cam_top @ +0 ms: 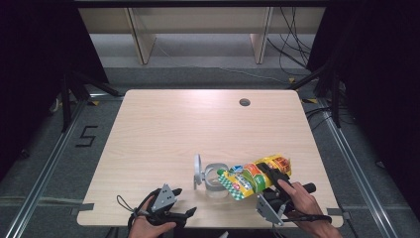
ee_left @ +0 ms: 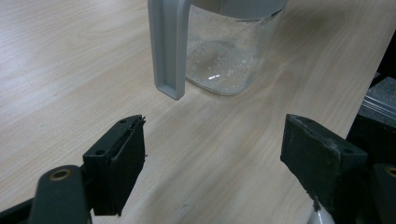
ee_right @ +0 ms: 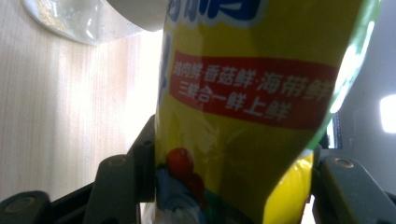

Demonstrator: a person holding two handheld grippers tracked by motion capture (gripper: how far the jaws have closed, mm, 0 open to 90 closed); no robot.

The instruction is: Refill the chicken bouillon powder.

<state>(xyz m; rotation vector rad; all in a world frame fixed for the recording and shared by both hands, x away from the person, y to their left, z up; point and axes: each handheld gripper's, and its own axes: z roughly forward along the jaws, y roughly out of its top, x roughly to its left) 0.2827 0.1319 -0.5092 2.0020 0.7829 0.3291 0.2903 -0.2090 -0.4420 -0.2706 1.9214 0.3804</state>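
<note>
The yellow seasoning pouch (cam_top: 255,176) sits pinched in our right tongs (cam_top: 267,174), its mouth tipped over the clear jar (cam_top: 216,181); soft, crinkly and slippery, we judge it best gripped mid-body, while our left tongs (ee_left: 224,154) gape wide and empty short of the jar.

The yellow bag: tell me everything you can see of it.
The yellow bag is a glossy, crinkled plastic pouch printed with green, orange and a red band of white characters. The right gripper is shut on it, jaws pressing both sides. It is held tilted off the table, its lower end over the open mouth of the clear jar. Whether that end is cut open I cannot tell.
</note>
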